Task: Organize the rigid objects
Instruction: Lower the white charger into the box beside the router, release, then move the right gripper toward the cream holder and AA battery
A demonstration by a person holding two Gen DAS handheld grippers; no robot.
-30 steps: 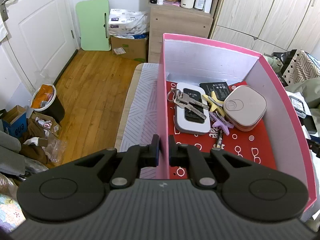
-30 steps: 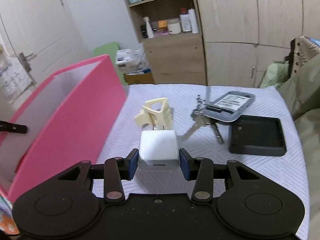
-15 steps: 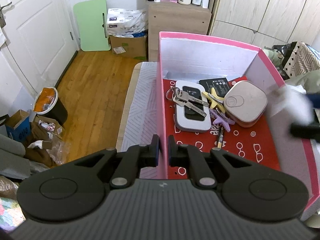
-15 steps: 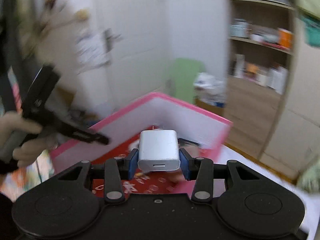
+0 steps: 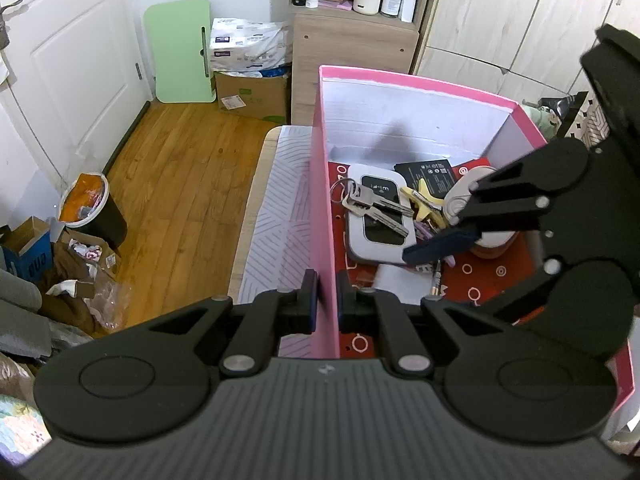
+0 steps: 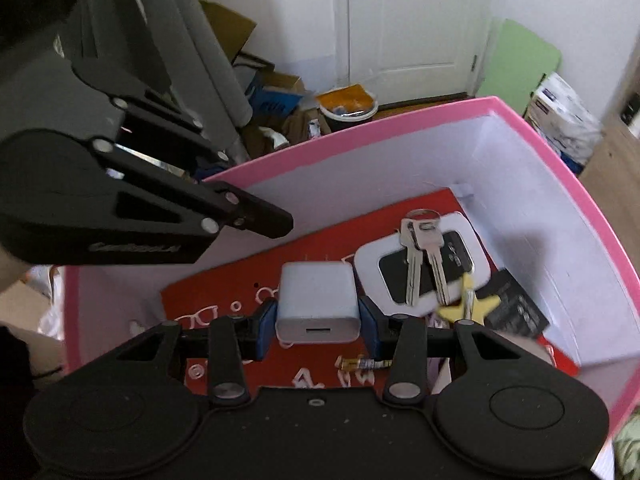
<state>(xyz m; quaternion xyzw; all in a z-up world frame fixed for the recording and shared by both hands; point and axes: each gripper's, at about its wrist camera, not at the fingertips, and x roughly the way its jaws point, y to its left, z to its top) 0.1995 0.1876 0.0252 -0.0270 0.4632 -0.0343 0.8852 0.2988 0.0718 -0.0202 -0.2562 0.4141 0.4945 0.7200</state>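
Note:
My left gripper (image 5: 325, 294) is shut on the near wall of the pink box (image 5: 322, 216). The box (image 6: 360, 136) holds a white wifi router (image 5: 376, 216) with keys (image 5: 376, 206) on it, a black card (image 5: 426, 170), a yellow star clip (image 5: 424, 196) and a pinkish round-cornered case (image 5: 466, 196). My right gripper (image 6: 317, 318) is shut on a white USB charger (image 6: 318, 304), held inside the box just above its red floor (image 6: 224, 280). The right gripper shows in the left wrist view (image 5: 440, 244), with the charger (image 5: 400, 280) below it.
The box stands on a bed with a striped white cover (image 5: 280, 232). Wooden floor (image 5: 180, 168), a bin (image 5: 90, 208) and cardboard clutter lie to the left. A wooden shelf unit (image 5: 352, 36) and wardrobe doors (image 5: 500, 20) stand behind.
My right gripper has carried the charger from above the bed over the box wall and down inside the box. The left gripper has kept its hold on the wall.

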